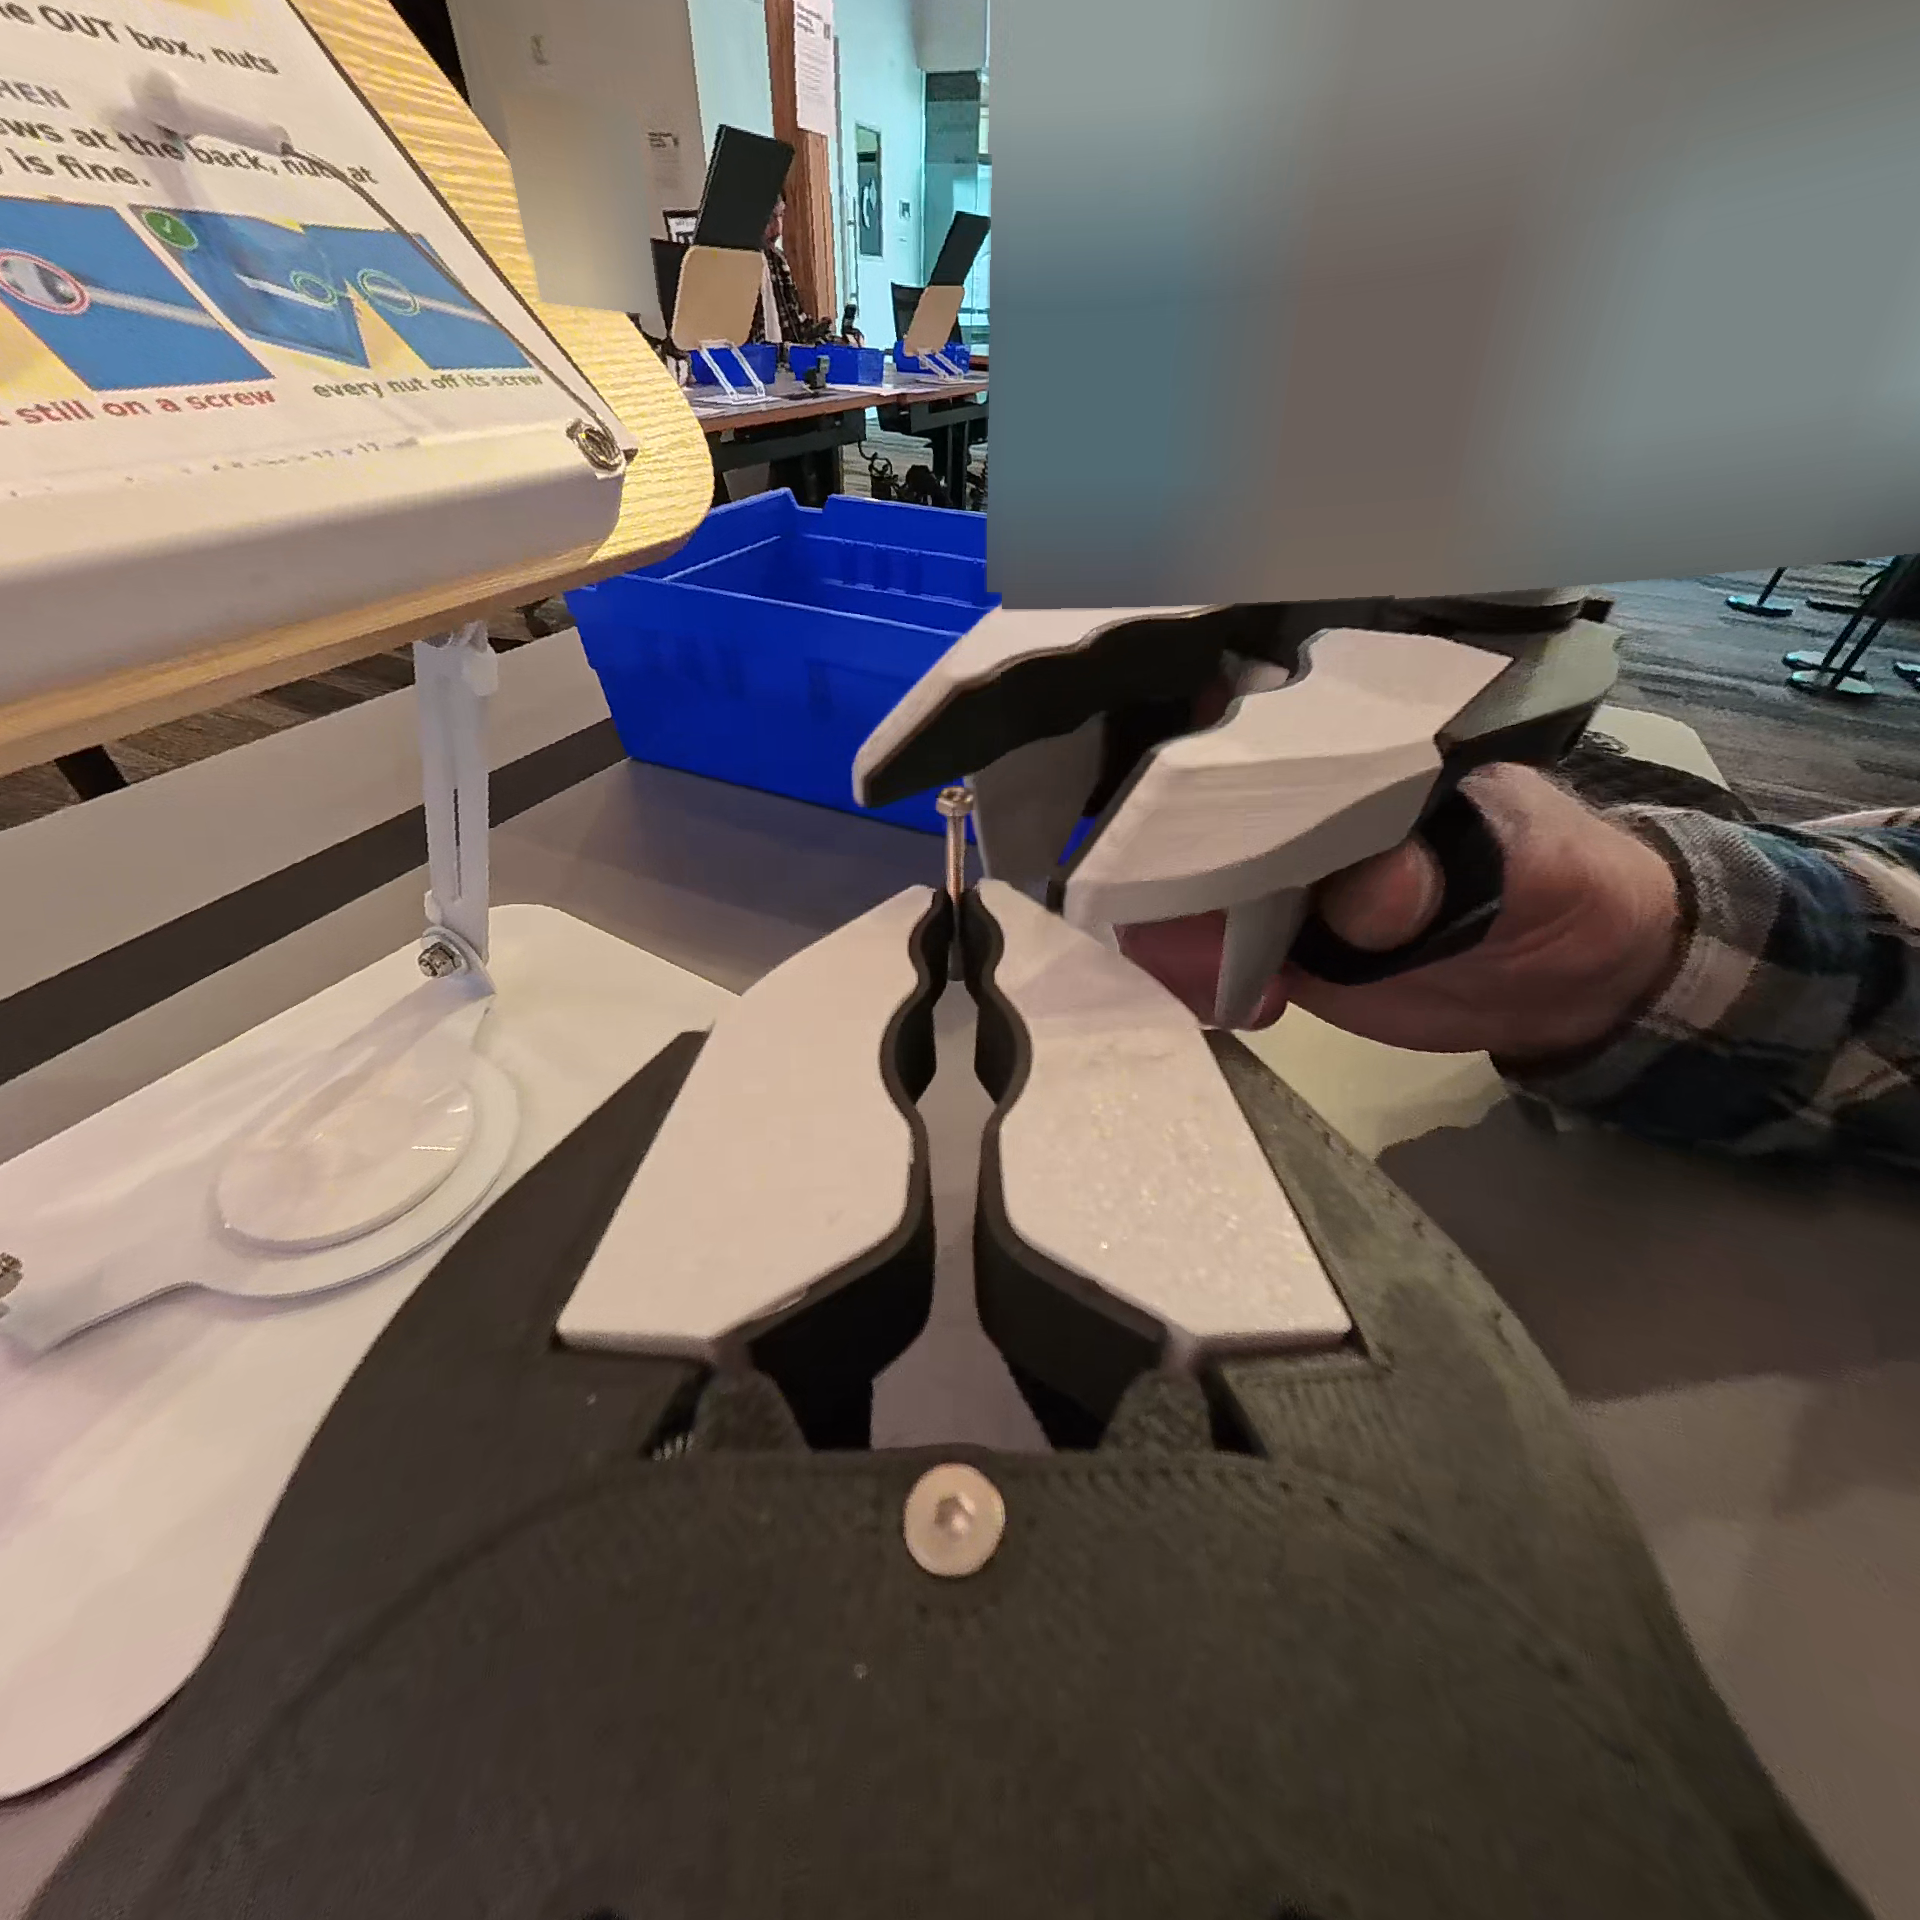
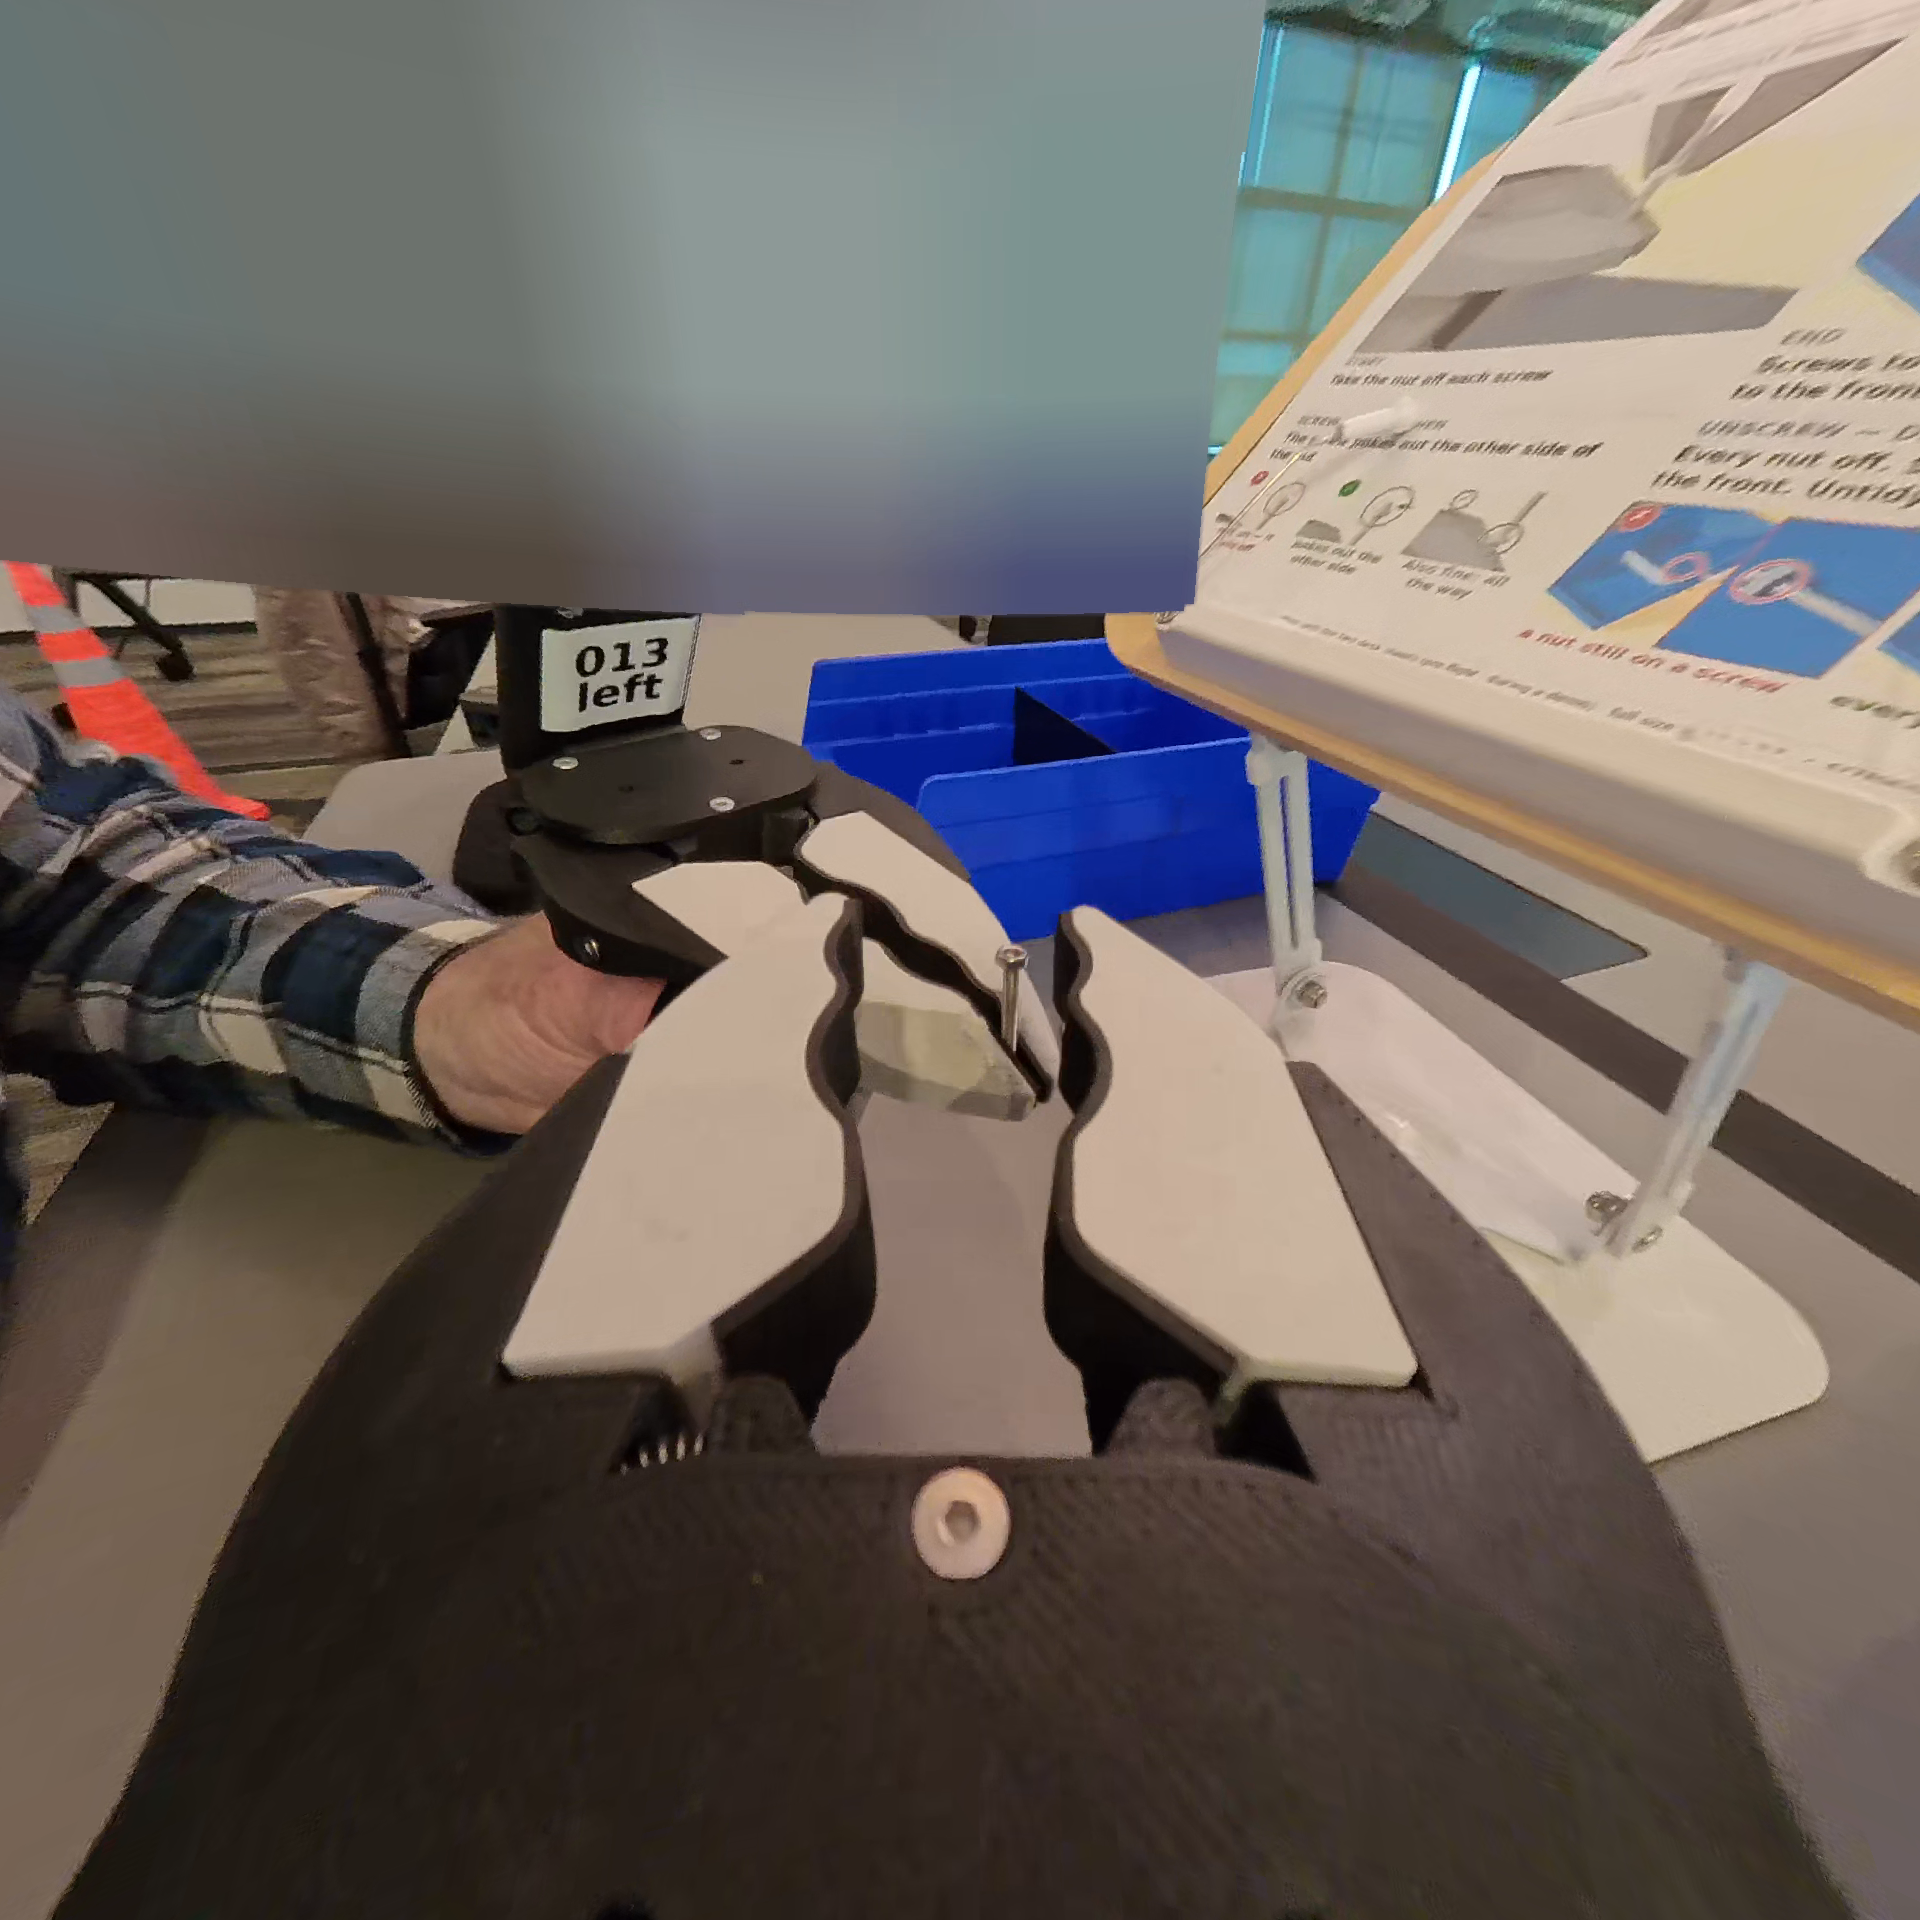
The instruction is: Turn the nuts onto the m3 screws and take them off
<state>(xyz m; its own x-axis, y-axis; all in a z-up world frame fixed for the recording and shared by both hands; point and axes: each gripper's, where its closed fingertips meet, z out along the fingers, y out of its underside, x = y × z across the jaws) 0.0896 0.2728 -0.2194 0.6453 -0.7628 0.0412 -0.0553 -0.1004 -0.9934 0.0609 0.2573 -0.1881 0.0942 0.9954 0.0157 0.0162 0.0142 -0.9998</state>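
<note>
The left gripper (image 1: pixel 954 914) pinches the screw (image 1: pixel 953 852) upright in the frame's middle, so hold it still and straight while the right gripper (image 2: pixel 956 997) waits wide open around its top.

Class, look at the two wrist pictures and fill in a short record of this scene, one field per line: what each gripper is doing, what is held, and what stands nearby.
Left gripper: shut on a thin metal screw, which stands upright with its head on top
Right gripper: open, fingers apart, close by the screw's head
Blue bin: behind the grippers on the grey table, split by a dark divider
Instruction board: tilted, on a white stand
Sleeves: plaid, on both arms
</note>
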